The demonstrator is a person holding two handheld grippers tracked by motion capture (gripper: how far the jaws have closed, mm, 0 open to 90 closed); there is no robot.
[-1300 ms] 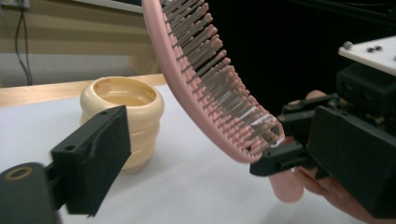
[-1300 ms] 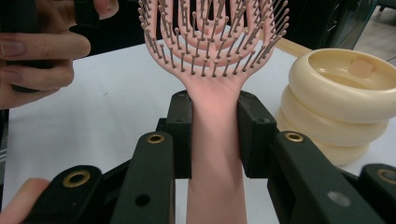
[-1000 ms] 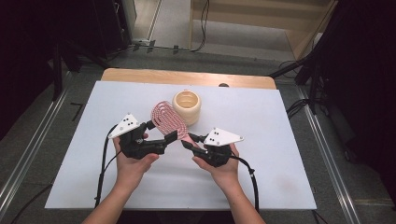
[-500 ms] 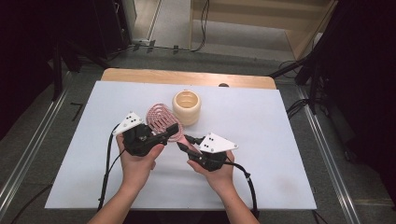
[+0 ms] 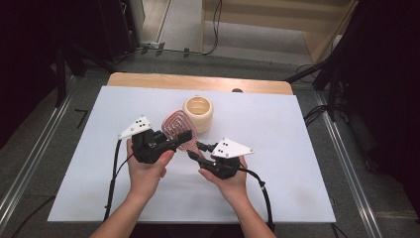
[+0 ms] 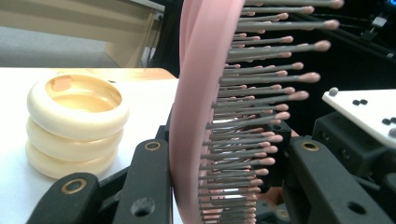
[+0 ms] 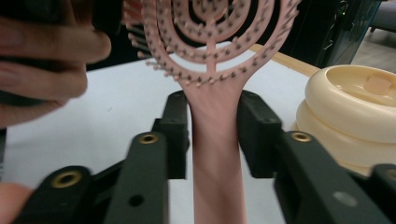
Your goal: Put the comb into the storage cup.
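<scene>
A pink hairbrush (image 5: 177,126) with a vented oval head is held up over the white table between both hands. My left gripper (image 5: 184,138) has just been closing and is shut on the head: in the left gripper view (image 6: 219,154) one jaw lies on the brush's (image 6: 189,116) back and the other meets the bristle tips. My right gripper (image 5: 194,149) has just been opening. In the right gripper view (image 7: 213,130) the handle (image 7: 215,177) still stands between the pads, which sit close beside it without squeezing.
A cream ribbed cup (image 5: 198,113) (image 6: 74,121) (image 7: 350,116) stands on the white tabletop (image 5: 297,173) just behind the brush head. A wooden strip (image 5: 148,79) edges the table's far side, with dark equipment and cables beyond.
The left jaws have closed onto the brush head, which was between wide jaws a second ago. The right jaws have loosened around the handle. Both hands have stayed roughly in place.
</scene>
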